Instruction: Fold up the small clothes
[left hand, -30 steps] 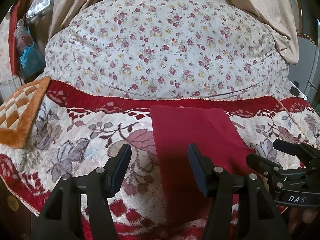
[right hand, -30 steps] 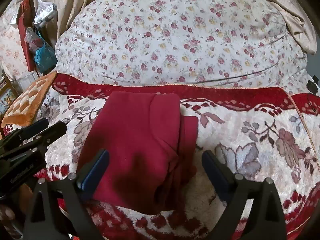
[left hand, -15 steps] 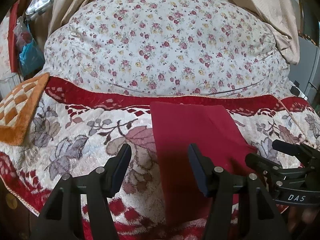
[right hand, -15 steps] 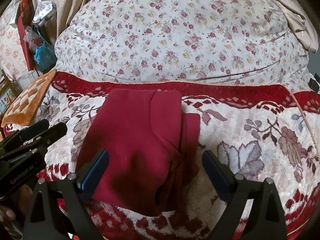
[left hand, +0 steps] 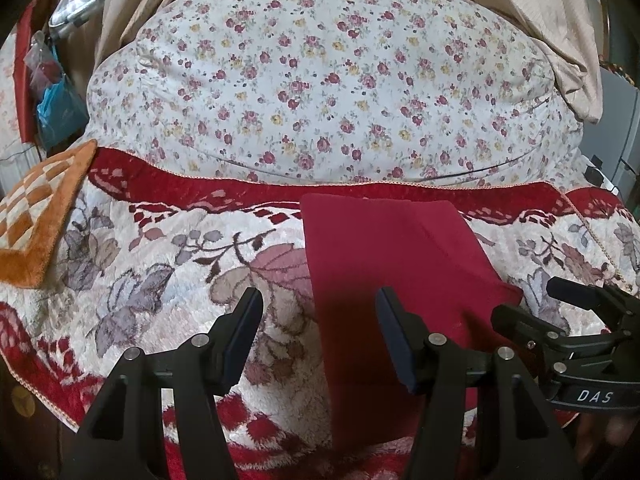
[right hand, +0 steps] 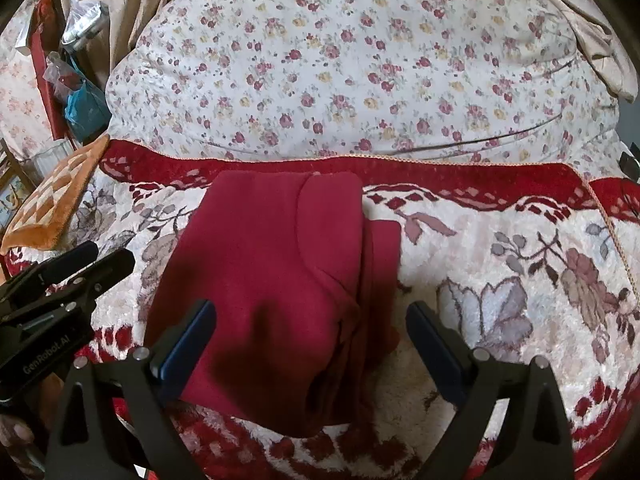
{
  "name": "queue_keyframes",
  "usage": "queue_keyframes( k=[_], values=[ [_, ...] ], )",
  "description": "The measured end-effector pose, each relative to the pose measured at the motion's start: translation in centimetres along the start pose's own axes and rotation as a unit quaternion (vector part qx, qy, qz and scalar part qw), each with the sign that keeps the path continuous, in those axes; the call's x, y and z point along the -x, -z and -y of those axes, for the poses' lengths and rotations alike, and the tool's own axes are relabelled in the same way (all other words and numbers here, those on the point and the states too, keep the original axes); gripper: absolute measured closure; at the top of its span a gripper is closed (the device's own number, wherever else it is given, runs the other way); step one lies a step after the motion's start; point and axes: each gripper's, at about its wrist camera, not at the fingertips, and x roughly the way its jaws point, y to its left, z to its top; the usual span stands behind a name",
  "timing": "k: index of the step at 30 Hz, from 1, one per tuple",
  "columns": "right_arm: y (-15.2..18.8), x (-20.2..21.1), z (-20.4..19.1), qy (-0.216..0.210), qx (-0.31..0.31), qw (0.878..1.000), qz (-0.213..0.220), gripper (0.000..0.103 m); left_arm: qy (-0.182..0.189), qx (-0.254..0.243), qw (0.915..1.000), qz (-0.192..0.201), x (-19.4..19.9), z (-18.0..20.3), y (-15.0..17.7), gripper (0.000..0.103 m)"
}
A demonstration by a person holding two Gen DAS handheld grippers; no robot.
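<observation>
Folded red garment [right hand: 264,280] on floral blanket [right hand: 500,280]

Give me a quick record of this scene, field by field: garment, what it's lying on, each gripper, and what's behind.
garment: dark red cloth, partly folded, lying flat
surface: floral blanket
left gripper: jaws open, empty, over the cloth's left edge
right gripper: jaws open, empty, above the cloth
behind: floral cushion
far left: orange checked mat

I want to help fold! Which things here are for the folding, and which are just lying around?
For the folding:
- dark red folded fleece garment
- left gripper, fingers open
- right gripper, fingers open

Just lying around:
- orange-and-white checkered plush mat
- white floral bedding bundle
- blue plastic bag
</observation>
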Motion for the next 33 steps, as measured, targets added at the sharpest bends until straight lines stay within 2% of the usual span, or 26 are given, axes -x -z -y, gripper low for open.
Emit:
queue_keyframes(
  k=[33],
  values=[
    [0.1, -1.7, 0.6, -0.008, -0.006, 1.000, -0.022, 0.005, 0.006, -0.007, 0.9997, -0.021, -1.9, 0.3, 0.4, 0.066]
  ],
)
